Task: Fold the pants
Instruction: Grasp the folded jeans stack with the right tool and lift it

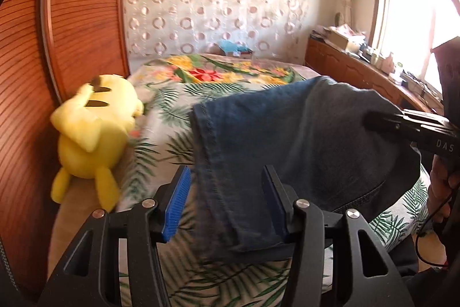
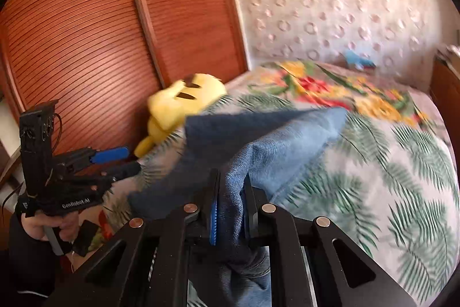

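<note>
Blue denim pants (image 1: 302, 128) hang lifted above the bed, with one corner still on the sheet. My right gripper (image 2: 230, 206) is shut on a bunched fold of the pants (image 2: 273, 140), denim squeezed between its pads. In the left wrist view the right gripper (image 1: 371, 117) comes in from the right, biting the cloth's edge. My left gripper (image 1: 227, 171) stands open. A hanging leg of the pants passes between its fingers, with a gap beside the left blue pad (image 1: 176, 206). From the right wrist view the left gripper (image 2: 130, 160) sits at the pants' left edge.
The bed (image 1: 161, 111) has a palm-leaf sheet and a floral blanket (image 1: 230, 71) at the far end. A yellow plush toy (image 1: 95, 128) lies by the slatted wooden wardrobe (image 1: 80, 19). A cluttered wooden dresser (image 1: 359, 68) runs under the window on the right.
</note>
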The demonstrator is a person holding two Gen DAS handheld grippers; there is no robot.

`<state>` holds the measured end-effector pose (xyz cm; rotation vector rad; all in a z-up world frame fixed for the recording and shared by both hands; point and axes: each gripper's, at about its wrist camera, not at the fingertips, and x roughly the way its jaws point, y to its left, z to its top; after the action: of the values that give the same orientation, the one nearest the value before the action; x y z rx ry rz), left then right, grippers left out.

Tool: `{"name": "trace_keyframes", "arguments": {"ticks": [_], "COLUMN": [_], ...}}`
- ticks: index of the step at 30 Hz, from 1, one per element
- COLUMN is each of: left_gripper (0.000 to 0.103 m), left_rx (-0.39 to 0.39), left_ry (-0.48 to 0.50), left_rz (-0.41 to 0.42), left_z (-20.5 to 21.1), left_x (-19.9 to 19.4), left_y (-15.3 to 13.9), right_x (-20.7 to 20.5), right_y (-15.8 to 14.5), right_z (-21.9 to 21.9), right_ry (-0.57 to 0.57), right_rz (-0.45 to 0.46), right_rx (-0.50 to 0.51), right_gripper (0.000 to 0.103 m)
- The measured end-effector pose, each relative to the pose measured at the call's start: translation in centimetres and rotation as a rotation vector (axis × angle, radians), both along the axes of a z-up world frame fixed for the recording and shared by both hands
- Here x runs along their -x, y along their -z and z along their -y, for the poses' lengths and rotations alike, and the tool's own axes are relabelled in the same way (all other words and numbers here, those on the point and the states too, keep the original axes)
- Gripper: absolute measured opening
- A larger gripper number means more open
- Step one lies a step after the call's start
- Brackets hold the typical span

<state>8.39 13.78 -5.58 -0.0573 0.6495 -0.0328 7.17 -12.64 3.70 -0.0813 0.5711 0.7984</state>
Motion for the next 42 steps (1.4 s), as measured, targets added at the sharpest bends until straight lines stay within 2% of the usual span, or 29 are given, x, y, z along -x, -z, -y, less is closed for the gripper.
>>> {"name": "trace_keyframes", "arguments": {"ticks": [7, 14, 19, 23, 25, 29, 30, 36, 42], "left_gripper": [0.052, 0.052, 0.052, 0.052, 0.052, 0.052, 0.052, 0.052, 0.052], "left_rx": [0.017, 0.010, 0.016, 0.013, 0.011, 0.005, 0.004, -0.002, -0.015], "left_ry": [-0.090, -0.175, -0.214, -0.218, -0.213, -0.197, -0.192, -0.145, -0.084], "left_rz": [0.007, -0.002, 0.002, 0.004, 0.005, 0.005, 0.005, 0.008, -0.015], "left_z": [-4.7, -8.5, -9.9, -9.8, -9.6, -8.8, -8.5, -6.8, -4.4], "left_x": [1.7, 3.0, 3.3, 3.0, 2.9, 2.5, 2.4, 1.3, -0.2], "left_y": [-0.2, -0.1, -0.1, 0.0, -0.1, -0.2, -0.2, -0.7, 0.0], "right_x": [0.3, 0.1, -0.2, -0.9, -0.9, 0.2, 0.5, 0.0, -0.5], "right_y": [0.8, 4.8, 8.9, 8.9, 8.4, 6.6, 6.0, 4.3, 4.3], "right_z": [-6.1, -11.8, -13.7, -13.3, -12.8, -11.0, -10.5, -6.6, -6.0], "right_ry": [-0.137, -0.284, -0.349, -0.347, -0.344, -0.322, -0.320, -0.224, -0.125], "right_rz": [0.018, -0.047, -0.144, -0.159, -0.163, -0.109, -0.100, -0.042, -0.009], "right_rx": [0.022, 0.097, 0.164, 0.159, 0.150, 0.128, 0.109, 0.071, 0.097], "right_gripper": [0.012, 0.012, 0.012, 0.012, 0.016, 0.038, 0.040, 0.041, 0.042]}}
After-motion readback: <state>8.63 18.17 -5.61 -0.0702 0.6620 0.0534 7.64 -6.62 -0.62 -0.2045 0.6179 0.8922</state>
